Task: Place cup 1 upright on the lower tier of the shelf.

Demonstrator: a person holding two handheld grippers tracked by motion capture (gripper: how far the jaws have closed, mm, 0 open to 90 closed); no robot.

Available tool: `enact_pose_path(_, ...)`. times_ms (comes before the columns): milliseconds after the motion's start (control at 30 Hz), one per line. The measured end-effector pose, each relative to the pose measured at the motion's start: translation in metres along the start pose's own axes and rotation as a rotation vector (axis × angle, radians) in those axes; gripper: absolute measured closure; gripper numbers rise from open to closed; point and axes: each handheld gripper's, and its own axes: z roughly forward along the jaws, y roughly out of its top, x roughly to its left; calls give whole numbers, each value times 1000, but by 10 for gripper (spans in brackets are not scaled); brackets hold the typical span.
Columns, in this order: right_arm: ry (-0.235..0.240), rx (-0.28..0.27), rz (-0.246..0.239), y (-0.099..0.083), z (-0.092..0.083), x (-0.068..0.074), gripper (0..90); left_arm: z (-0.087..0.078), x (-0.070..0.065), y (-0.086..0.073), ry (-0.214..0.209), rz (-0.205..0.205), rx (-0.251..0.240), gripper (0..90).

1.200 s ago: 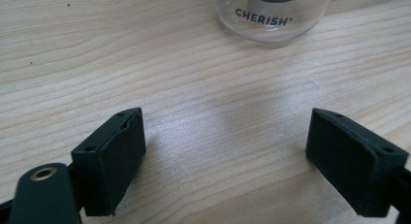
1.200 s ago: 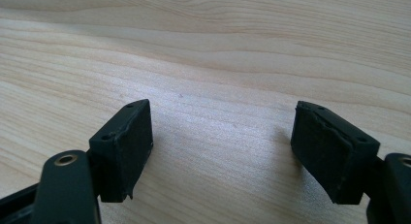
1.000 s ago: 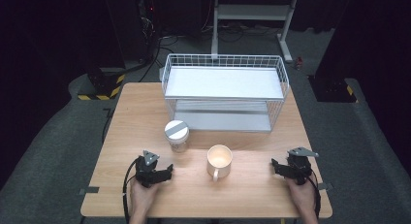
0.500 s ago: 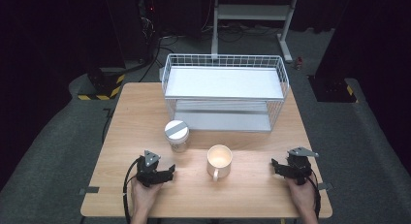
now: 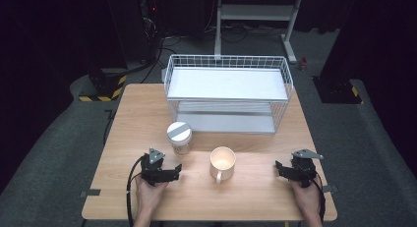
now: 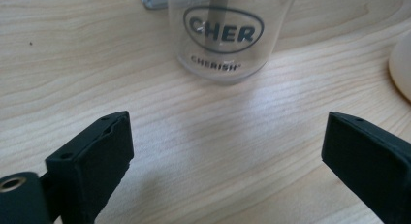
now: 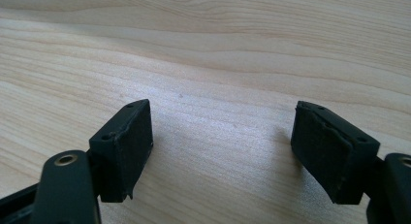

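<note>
A clear glass jar with a grey lid stands on the wooden table, left of centre. To its right is a cream mug, upright with its handle toward the front edge. My left gripper rests on the table in front of the jar. In the left gripper view the jar stands just ahead of the left gripper, whose jaws have just been opening over bare wood. The mug shows at that view's right edge. My right gripper sits open near the front right, and the right gripper has nothing between its pads.
A white wire rack with two shelves stands across the back half of the table. Cables trail from both grippers toward the front edge. Dark floor, a stand and equipment lie beyond the table.
The left gripper's jaws have spread wider. The right gripper, jar and mug have stayed where they were.
</note>
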Motion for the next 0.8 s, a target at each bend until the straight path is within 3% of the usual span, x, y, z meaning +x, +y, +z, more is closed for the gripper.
enact_pose_path(400, 1, 1, 2, 0, 0, 0, 230, 10, -2, 19, -8, 21, 15, 6)
enact_pose_path(800, 1, 1, 1, 0, 0, 0, 230, 16, 0, 35, -12, 10, -11, 4)
